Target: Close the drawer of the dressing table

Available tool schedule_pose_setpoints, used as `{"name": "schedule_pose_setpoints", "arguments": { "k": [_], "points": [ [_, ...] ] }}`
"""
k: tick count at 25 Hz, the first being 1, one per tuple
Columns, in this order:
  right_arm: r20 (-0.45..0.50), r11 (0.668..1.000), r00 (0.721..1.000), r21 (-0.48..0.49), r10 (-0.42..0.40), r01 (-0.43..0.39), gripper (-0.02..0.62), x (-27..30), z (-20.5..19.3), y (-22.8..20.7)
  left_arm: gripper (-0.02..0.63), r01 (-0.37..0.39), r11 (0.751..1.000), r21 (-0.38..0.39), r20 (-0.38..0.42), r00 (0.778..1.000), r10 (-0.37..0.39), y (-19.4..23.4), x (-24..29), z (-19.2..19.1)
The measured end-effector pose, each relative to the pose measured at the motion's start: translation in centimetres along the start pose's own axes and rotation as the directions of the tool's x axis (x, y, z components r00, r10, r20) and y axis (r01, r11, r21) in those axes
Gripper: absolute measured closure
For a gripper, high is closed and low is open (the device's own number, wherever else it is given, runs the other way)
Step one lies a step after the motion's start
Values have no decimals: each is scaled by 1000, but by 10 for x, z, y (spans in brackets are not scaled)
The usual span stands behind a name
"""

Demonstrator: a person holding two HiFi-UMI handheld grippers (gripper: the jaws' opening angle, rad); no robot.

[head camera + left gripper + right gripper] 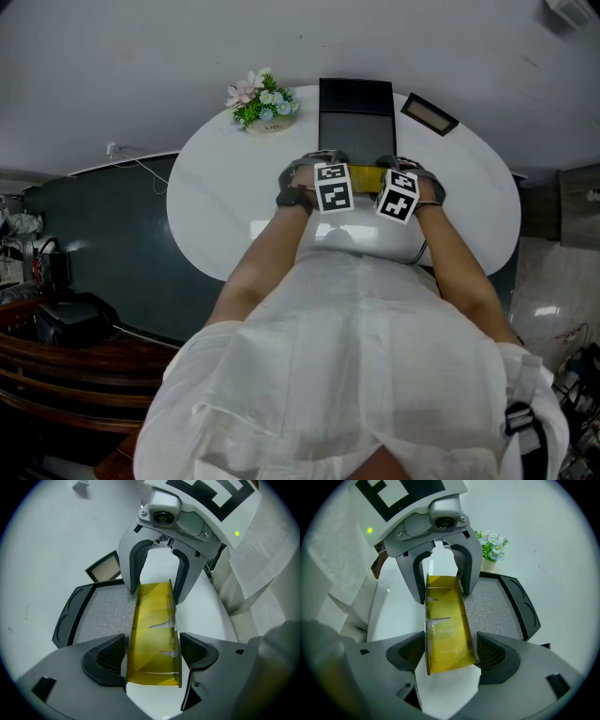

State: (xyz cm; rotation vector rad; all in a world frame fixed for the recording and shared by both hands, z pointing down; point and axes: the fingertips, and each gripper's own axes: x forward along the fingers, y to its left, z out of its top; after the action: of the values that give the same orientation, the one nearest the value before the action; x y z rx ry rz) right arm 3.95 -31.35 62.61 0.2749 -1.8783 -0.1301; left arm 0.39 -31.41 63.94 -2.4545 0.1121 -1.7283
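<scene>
A yellow see-through drawer (pixel 367 178) with thin dividers sticks out at the near side of a dark grey case (pixel 354 114) on the white oval table (pixel 216 206). My left gripper (pixel 307 174) straddles the drawer's left end and my right gripper (pixel 412 178) its right end, facing each other. In the left gripper view the drawer (pixel 154 634) runs between the open jaws of the left gripper (pixel 152 656) towards the right gripper (pixel 157 569). In the right gripper view the drawer (pixel 445 630) lies between the open jaws of the right gripper (pixel 450 656); its pads stand just off the walls.
A small pot of flowers (pixel 262 101) stands at the table's back left, and a small framed panel (pixel 429 113) lies at the back right. The case's grey textured top (pixel 497 611) lies flat behind the drawer. The person's white clothing fills the near side, and dark furniture stands on the floor at left.
</scene>
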Motion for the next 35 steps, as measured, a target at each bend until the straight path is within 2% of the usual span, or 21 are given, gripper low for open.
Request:
{"name": "schedule_pose_setpoints", "arguments": {
  "k": [5,11,17,27,35],
  "points": [
    [-29,999,999,12,32,-31,296,7,-2,-9,233,16,1000,0,-16,1000,-16,10,4,-2],
    [-70,998,996,-8,62,-63,295,12,-2,-14,239,47,999,-11,10,999,-47,15,2,-1],
    [-50,999,998,-6,32,-32,299,12,-3,-20,286,10,1000,-22,32,999,-9,21,3,-2],
    [-32,997,998,46,-54,56,492,10,-2,-43,494,-32,994,-105,32,999,36,45,-1,-2],
    [-30,998,999,50,-40,42,492,11,-3,-45,495,-29,993,-116,32,999,33,47,0,-1]
  ]
}}
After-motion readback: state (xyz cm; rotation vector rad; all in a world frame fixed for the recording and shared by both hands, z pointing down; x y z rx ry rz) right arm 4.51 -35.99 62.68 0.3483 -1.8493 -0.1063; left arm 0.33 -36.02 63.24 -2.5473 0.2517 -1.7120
